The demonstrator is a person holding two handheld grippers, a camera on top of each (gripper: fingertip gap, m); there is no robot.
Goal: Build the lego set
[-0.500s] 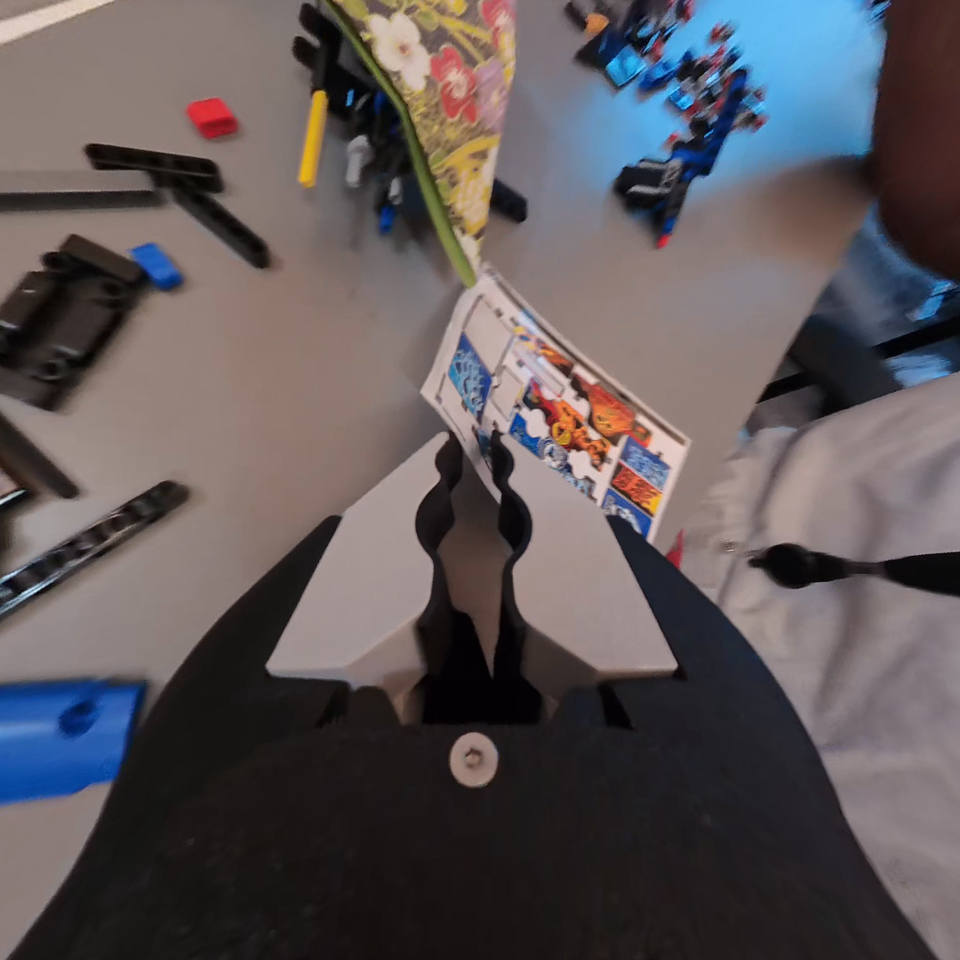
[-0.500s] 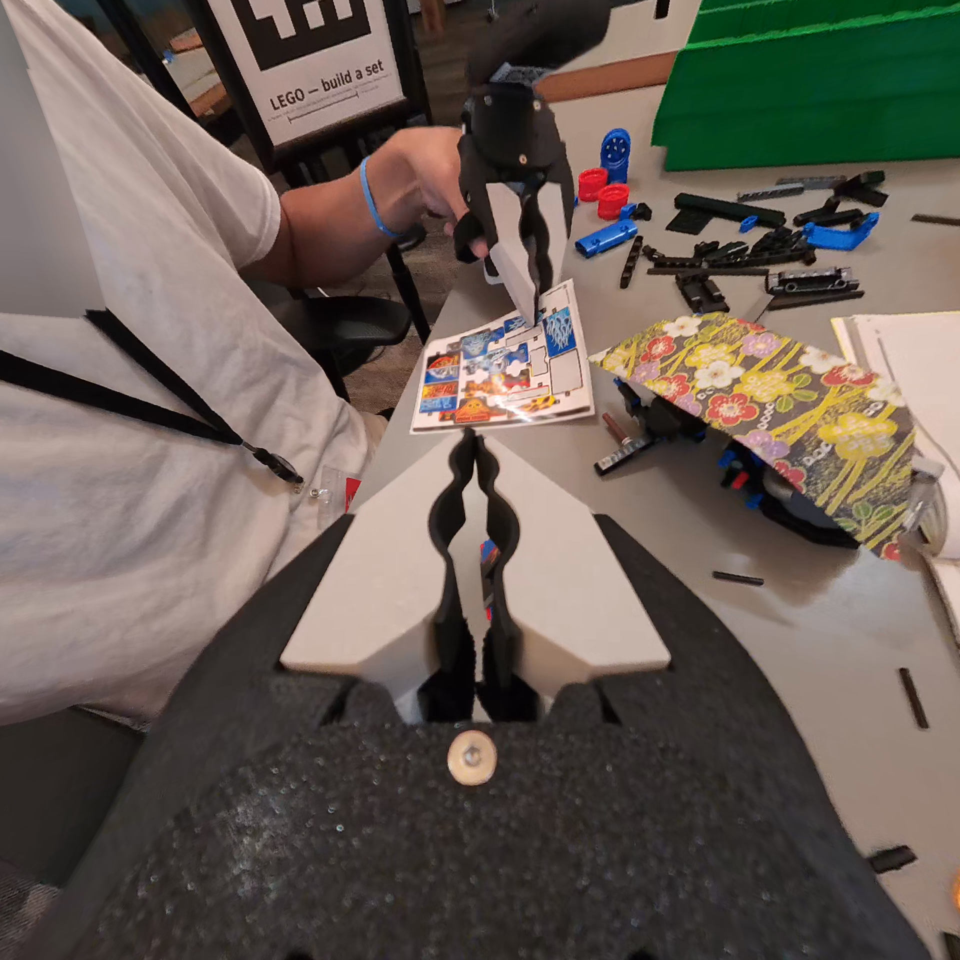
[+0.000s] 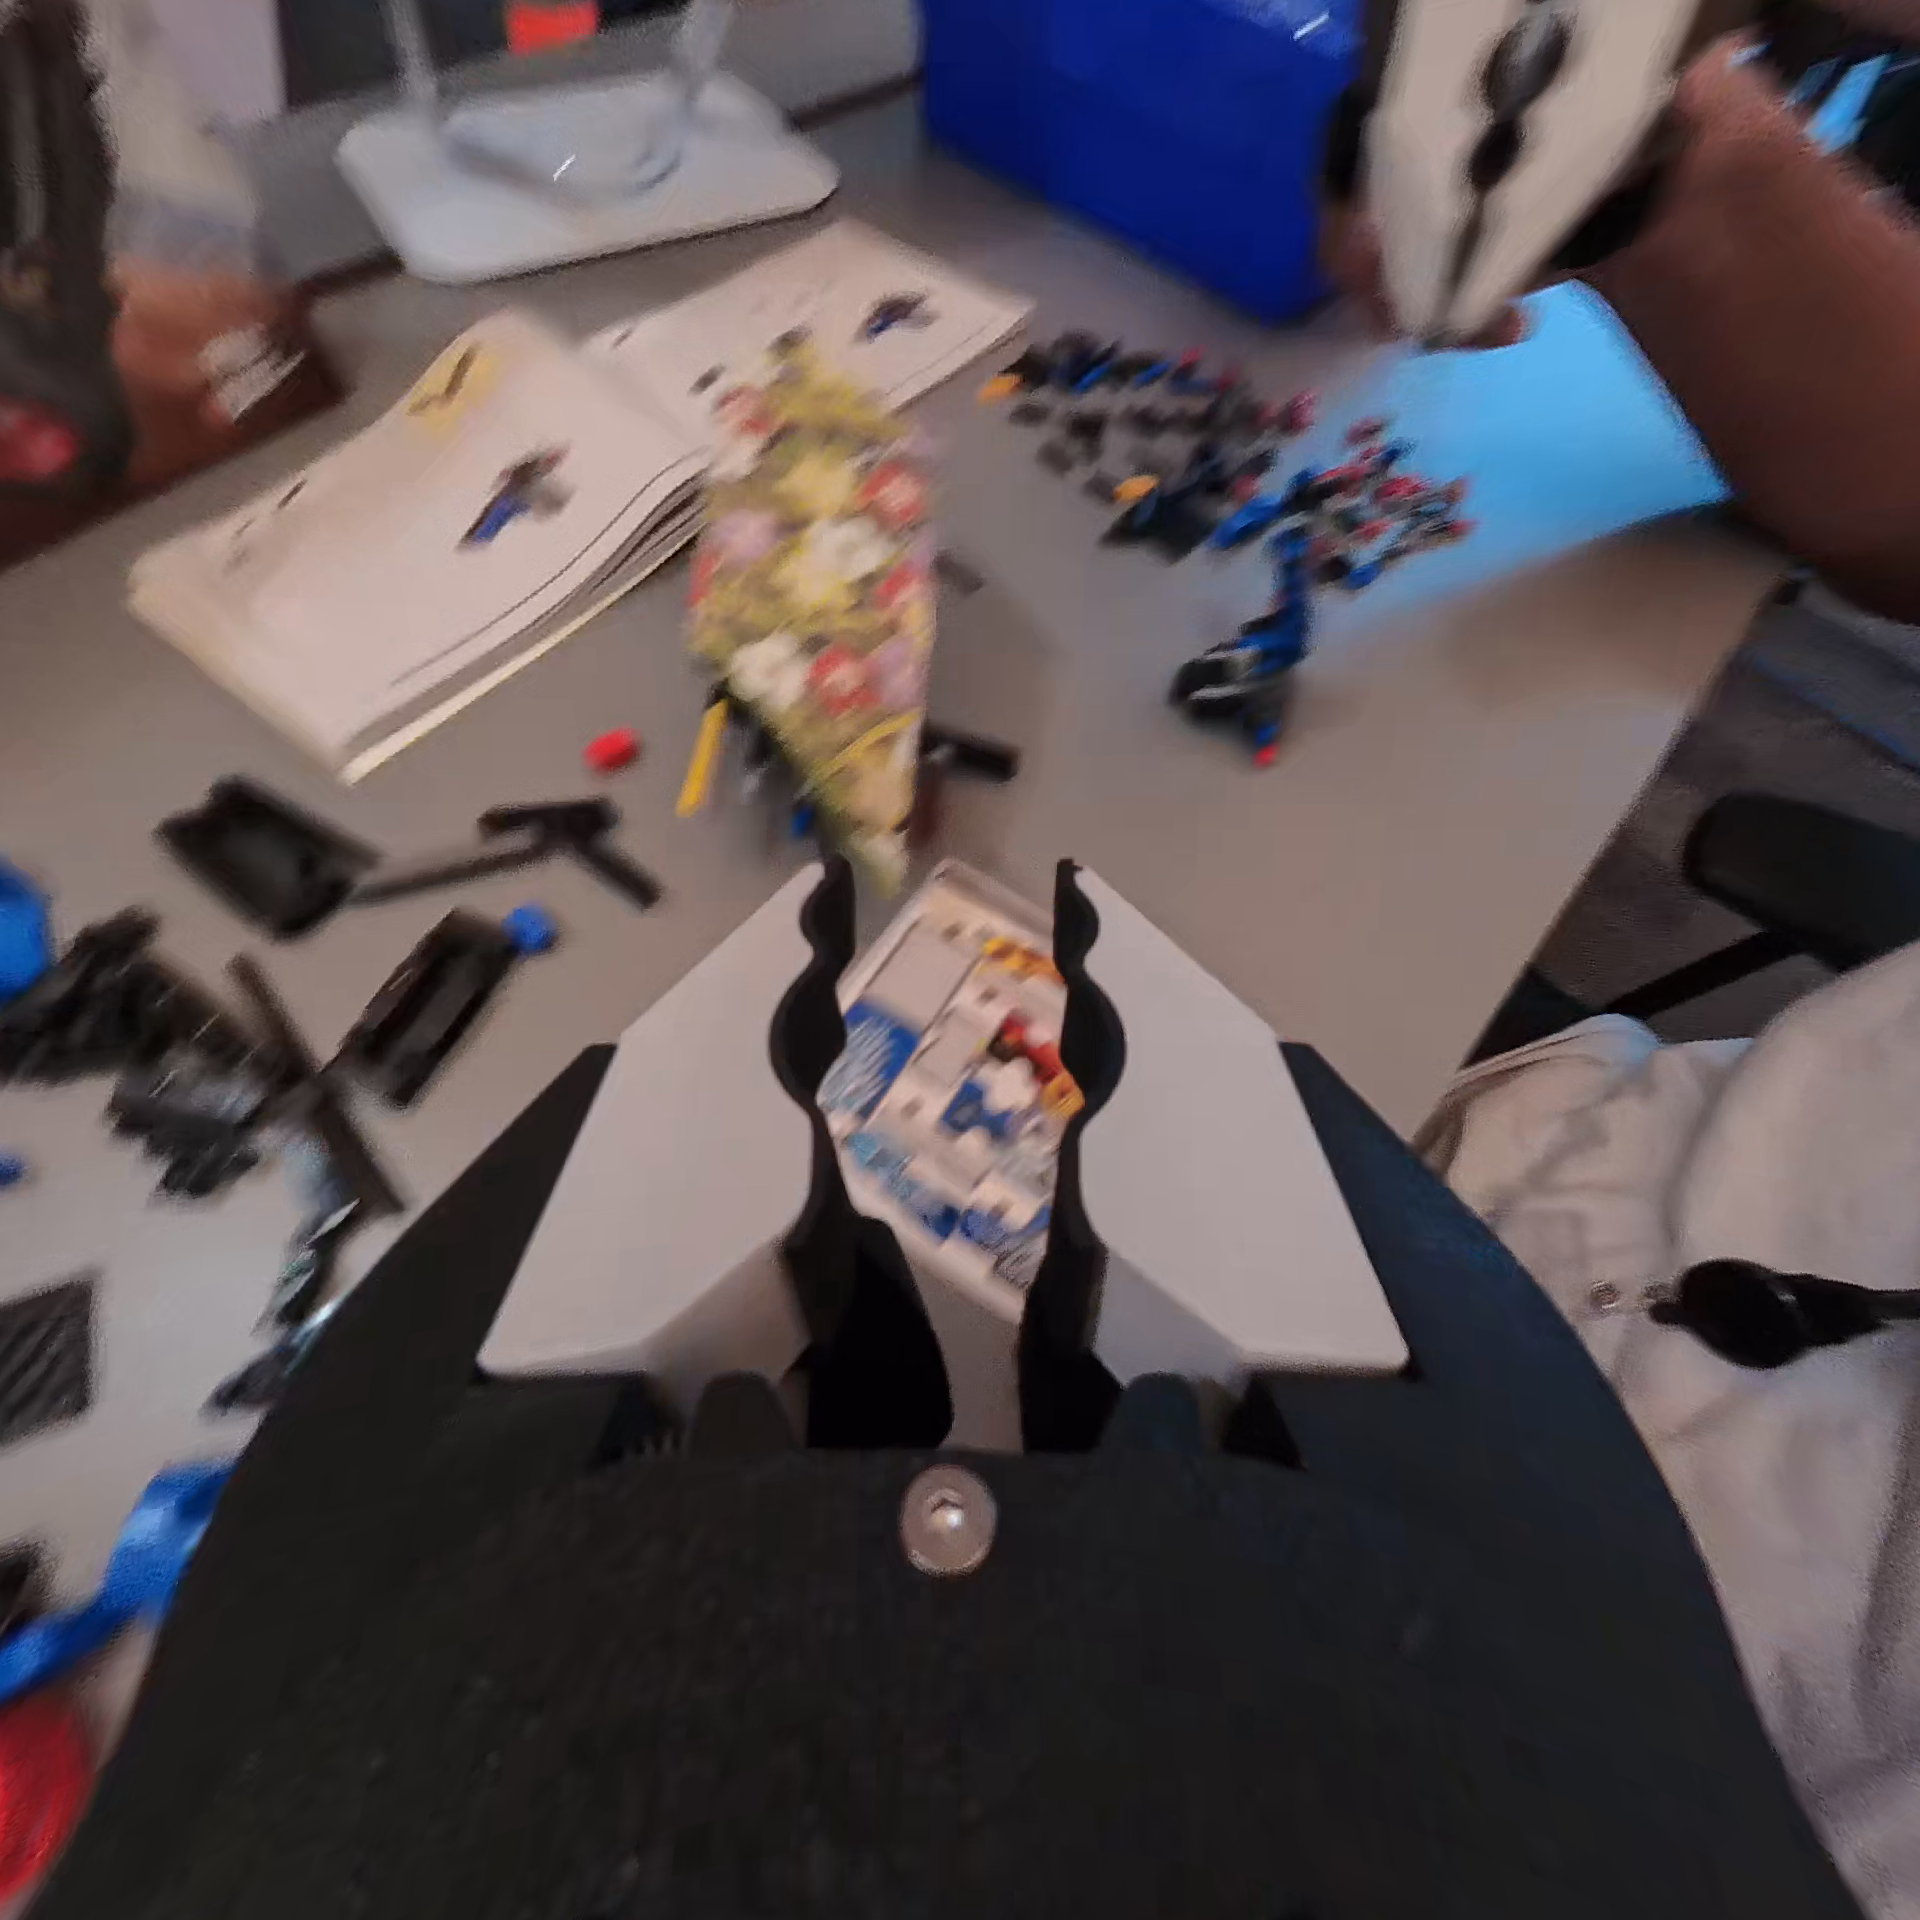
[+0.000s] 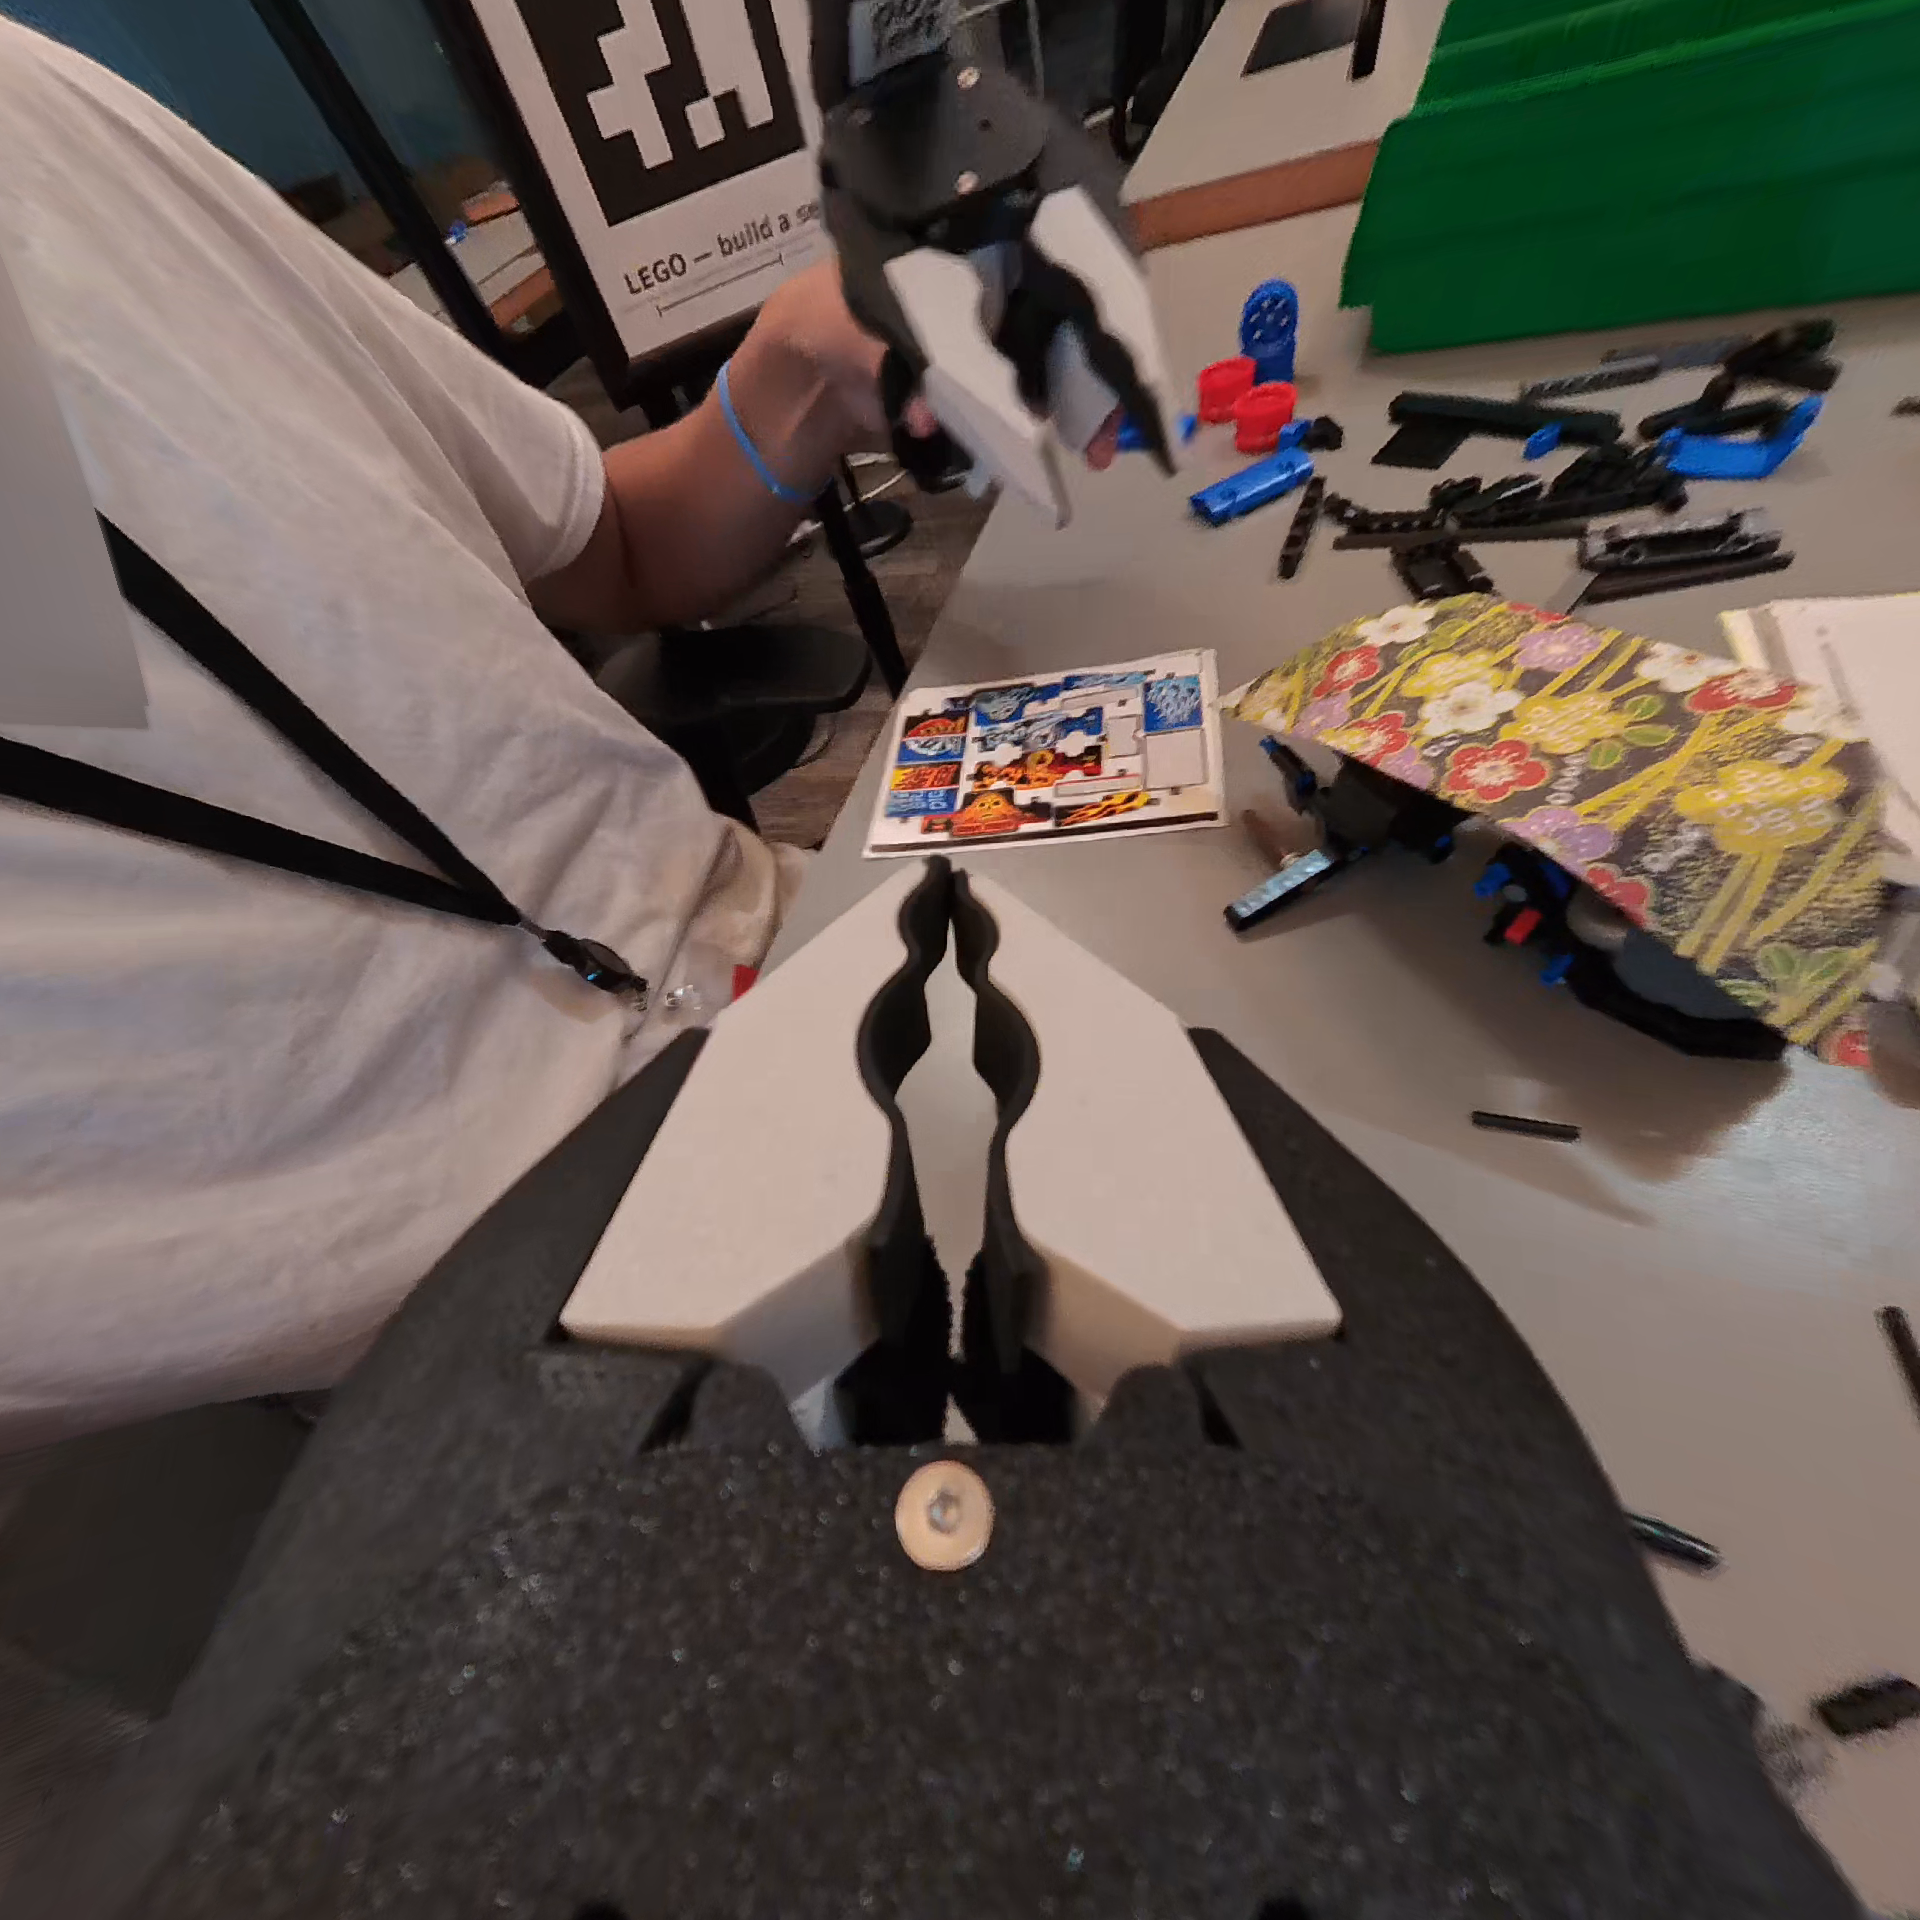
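Build in progress: model part-assembled, most parts loose.

The partly built black-and-blue model (image 4: 1621, 935) lies under a floral sheet (image 4: 1579, 769), right of and beyond the right gripper (image 4: 948, 883), whose jaws are pressed together and empty. The left gripper (image 3: 951, 883) is spread, empty, above the sticker sheet (image 4: 1049, 753). Loose beams (image 4: 1538, 520) remain unsorted beyond.

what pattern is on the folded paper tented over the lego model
A floral pattern: red, white, yellow and purple flowers on a dark ground, clearest in the right wrist view.

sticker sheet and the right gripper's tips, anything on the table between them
Nothing: in the right wrist view only a short strip of bare grey table separates the sticker sheet from the shut fingers of the right gripper.
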